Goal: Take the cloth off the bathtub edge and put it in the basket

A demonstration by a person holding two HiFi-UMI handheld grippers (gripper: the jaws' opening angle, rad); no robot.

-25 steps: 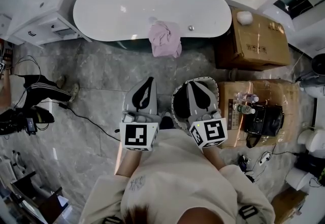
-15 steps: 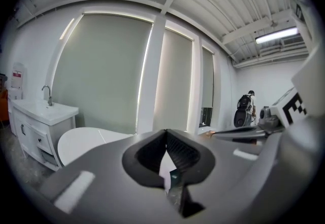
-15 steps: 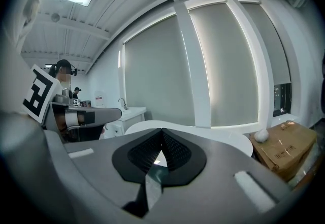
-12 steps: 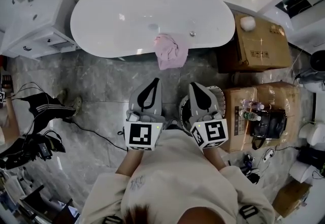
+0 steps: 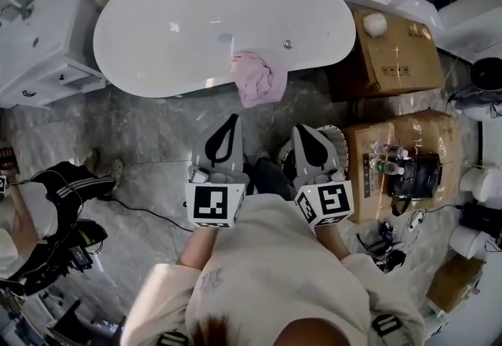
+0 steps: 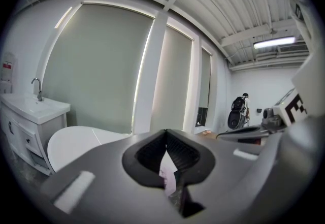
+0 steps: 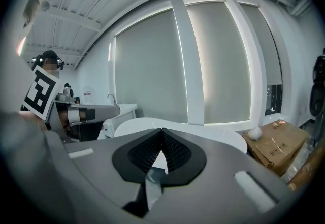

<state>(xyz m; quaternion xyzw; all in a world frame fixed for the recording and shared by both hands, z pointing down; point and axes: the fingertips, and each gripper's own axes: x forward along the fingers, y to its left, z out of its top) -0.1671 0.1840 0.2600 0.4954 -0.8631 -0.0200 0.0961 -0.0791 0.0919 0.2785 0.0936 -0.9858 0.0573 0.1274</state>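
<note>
As the head view looks down past the person's cream top [image 5: 267, 274], both hands hold their tools out over the grey marble floor [image 5: 149, 129]. The left gripper [image 5: 232, 120] has its jaws closed tip to tip with nothing between them. Its own view shows only the dark teardrop gap behind the tips, and through it a sliver of pink far off. The right gripper [image 5: 303, 132] is the same, with jaws pressed together and empty. The two sit side by side, apart from each other, both pointing toward the tub.

Beneath the right gripper in the head view sits the basket [image 5: 340, 142]. It is mostly covered, so only a strip of its pale patterned rim shows on the right. Right of it stands the near cardboard box [image 5: 408, 136], carrying bottles [image 5: 380, 160] and a black object [image 5: 416, 178]. At the left edge a second person [image 5: 47, 211] in dark striped trousers is beside a black cable [image 5: 145, 207].

Beyond the jaws comes a stretch of floor, then the pink cloth [image 5: 257, 79]. It is bunched and draped over the near edge of the white bathtub [image 5: 180, 23], hanging down the outer side. Neither gripper touches it.

The far cardboard box [image 5: 396, 50], with a white ball [image 5: 375, 23] on top, stands at the tub's right end, and a white vanity [image 5: 43, 54] stands at its left. Behind the tub, the gripper views show tall windows with pale blinds [image 7: 147, 70].
</note>
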